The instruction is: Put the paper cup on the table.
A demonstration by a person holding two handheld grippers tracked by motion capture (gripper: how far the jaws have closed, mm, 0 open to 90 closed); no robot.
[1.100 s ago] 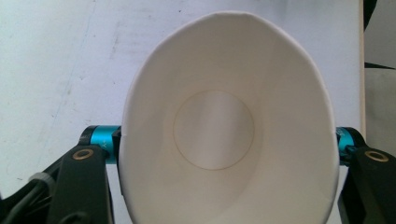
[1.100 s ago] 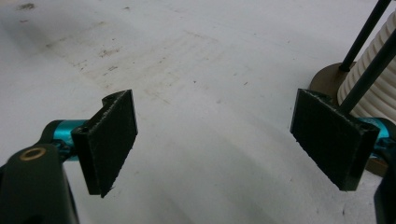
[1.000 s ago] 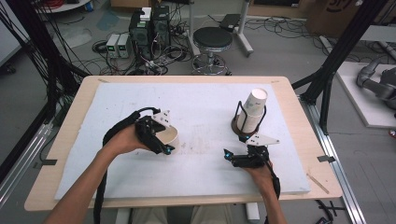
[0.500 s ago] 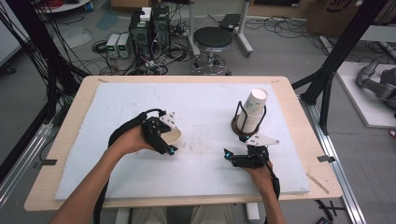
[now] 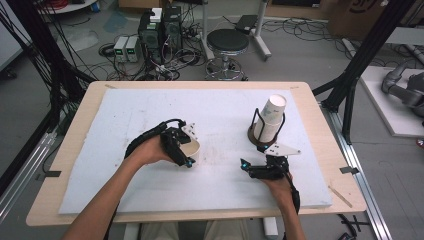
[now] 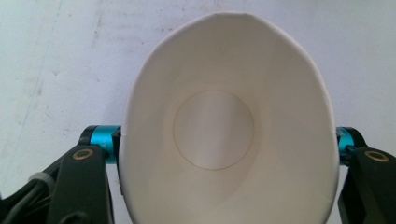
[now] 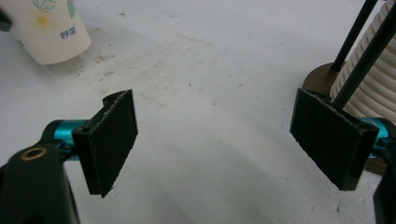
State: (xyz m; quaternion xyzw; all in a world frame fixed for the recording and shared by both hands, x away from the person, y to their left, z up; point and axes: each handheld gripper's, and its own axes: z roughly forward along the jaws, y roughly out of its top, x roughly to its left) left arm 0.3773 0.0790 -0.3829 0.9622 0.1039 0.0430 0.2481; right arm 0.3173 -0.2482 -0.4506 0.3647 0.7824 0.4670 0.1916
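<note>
Your left jaws are pinched on a paper cup point(image 6: 229, 135), squeezing its thin wall so the rim bows into an egg-shaped oval between the two black arms, its mouth facing back up toward the camera on the left gripper point(image 5: 181, 146). The cup's long axis runs straight out between those jaws and down toward the white, scuffed foam sheet point(image 5: 125, 120) on the tabletop, with its base seemingly on or just above the sheet. Your right jaws stand spread wide with nothing between the dark, rough-faced pads; the right gripper point(image 7: 212, 140) hovers low over the sheet. From the right jaws, the held cup sits ahead and off to one side, well apart, showing a printed flower on its smooth pale wall. On the other side, just beside the pad, rises the ribbed stack of cups point(image 5: 270, 118) inside its thin black wire holder point(image 5: 257, 140) on a round brown base. So the right hand is nearer the stack.
</note>
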